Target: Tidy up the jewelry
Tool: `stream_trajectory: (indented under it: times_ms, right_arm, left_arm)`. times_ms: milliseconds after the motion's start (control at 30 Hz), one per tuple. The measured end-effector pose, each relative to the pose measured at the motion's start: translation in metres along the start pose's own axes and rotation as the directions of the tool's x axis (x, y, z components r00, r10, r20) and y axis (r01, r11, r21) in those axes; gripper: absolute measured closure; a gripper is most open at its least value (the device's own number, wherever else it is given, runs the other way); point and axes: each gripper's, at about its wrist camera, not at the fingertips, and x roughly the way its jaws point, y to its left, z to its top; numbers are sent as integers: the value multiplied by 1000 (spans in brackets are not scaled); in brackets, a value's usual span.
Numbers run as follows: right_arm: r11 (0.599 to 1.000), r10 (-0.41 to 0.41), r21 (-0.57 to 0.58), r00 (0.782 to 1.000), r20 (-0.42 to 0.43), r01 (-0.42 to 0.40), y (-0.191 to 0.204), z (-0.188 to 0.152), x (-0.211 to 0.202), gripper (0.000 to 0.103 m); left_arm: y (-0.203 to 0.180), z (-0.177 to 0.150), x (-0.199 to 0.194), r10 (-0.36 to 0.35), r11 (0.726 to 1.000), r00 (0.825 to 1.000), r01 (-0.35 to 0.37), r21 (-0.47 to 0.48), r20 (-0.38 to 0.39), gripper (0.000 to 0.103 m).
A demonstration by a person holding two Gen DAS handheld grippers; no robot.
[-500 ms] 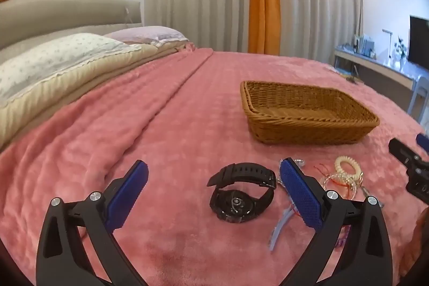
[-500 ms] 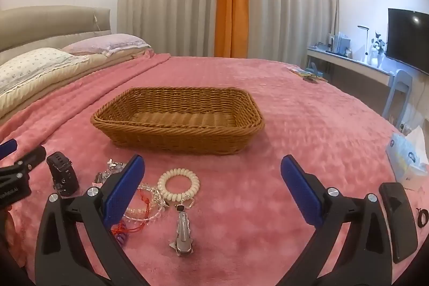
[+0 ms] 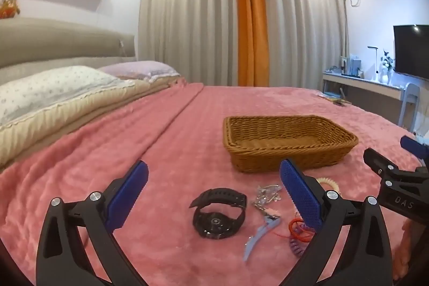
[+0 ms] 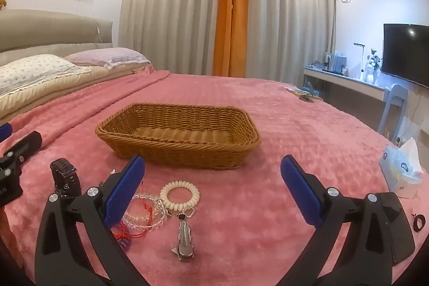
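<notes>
A black watch [image 3: 218, 213] lies on the pink bedspread just ahead of my open left gripper [image 3: 213, 164], with nothing between its fingers. Right of the watch lie a silver chain [image 3: 265, 195], a blue hair clip [image 3: 257, 235] and a red string bracelet [image 3: 297, 228]. The empty wicker basket [image 3: 289, 141] stands beyond them. My right gripper [image 4: 212, 160] is open and empty in front of the basket [image 4: 177, 141]. A cream coil bracelet [image 4: 179, 195], clear bead bracelets [image 4: 144, 216] and a metal hair clip [image 4: 183, 240] lie below it. The watch [image 4: 65, 177] sits at its left.
Pillows [image 3: 53, 90] and a headboard lie at the far left. A tissue pack [image 4: 402, 168] and a black hair tie [image 4: 418, 223] rest near the bed's right edge. A desk [image 4: 348, 82] with a TV stands beyond the bed. The bedspread [image 4: 295, 130] stretches out right of the basket.
Both views have tipped upward a little, so the basket and the jewelry sit lower in the pictures. Both pairs of jaws stay wide apart and nothing on the bed has moved.
</notes>
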Motion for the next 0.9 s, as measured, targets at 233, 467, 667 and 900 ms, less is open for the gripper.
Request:
stream_trajectory:
  times_ms: [233, 467, 667, 900]
  right_arm:
    - [1000, 8, 11, 1000, 12, -8, -1, 0, -4, 6]
    - [1000, 13, 8, 1000, 10, -13, -2, -1, -5, 6]
    - [1000, 13, 8, 1000, 10, -13, -2, -1, -5, 6]
    - [1000, 13, 7, 1000, 12, -13, -2, 0, -6, 6]
  left_arm:
    - [-13, -6, 1, 26, 997, 1000, -27, 70, 13, 7]
    - [-16, -9, 2, 35, 996, 999, -36, 87, 11, 7]
    - [-17, -11, 2, 35, 996, 999, -36, 85, 8, 7]
    - [-18, -11, 2, 35, 996, 999, -35, 84, 7, 7]
